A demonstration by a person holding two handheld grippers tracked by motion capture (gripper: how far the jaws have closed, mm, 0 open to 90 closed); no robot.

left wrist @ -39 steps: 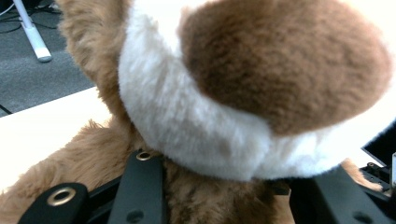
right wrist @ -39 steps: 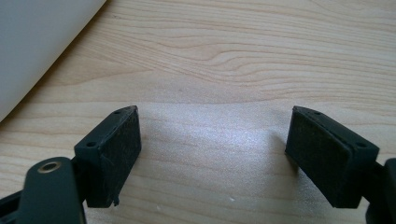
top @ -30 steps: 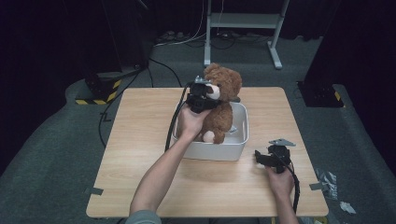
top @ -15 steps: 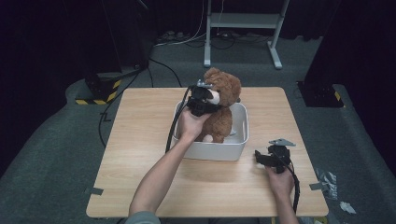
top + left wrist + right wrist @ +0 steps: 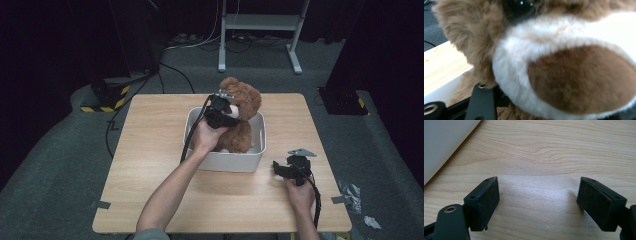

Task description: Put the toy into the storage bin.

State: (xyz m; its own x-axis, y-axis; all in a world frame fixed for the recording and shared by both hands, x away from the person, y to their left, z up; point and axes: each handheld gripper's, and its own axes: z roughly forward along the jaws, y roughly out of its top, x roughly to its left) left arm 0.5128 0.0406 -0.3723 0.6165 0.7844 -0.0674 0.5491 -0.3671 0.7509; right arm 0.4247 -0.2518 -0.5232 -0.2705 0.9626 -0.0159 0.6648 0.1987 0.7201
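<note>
A brown teddy bear point(image 5: 246, 99) sits upright in a white bin point(image 5: 227, 161) at the middle of the table. My left gripper point(image 5: 224, 109) is at the bear's face. Its jaws have just been opening, with the cream and brown muzzle point(image 5: 574, 80) between them. One black finger point(image 5: 482, 100) stands at the muzzle's lower left edge and does not squeeze it; the other finger is hidden. My right gripper point(image 5: 288, 168) rests low over the table to the right of the bin. It is open point(image 5: 539, 200) with bare wood between its pads.
The wooden table point(image 5: 150, 150) has free room left of the bin and along the front. A corner of the bin point(image 5: 444, 142) lies just ahead and left of my right gripper. Cables and a metal stand point(image 5: 260, 30) are on the dark floor beyond.
The bear and my left gripper have sunk a little toward the bin. The right gripper has stayed where it was.
</note>
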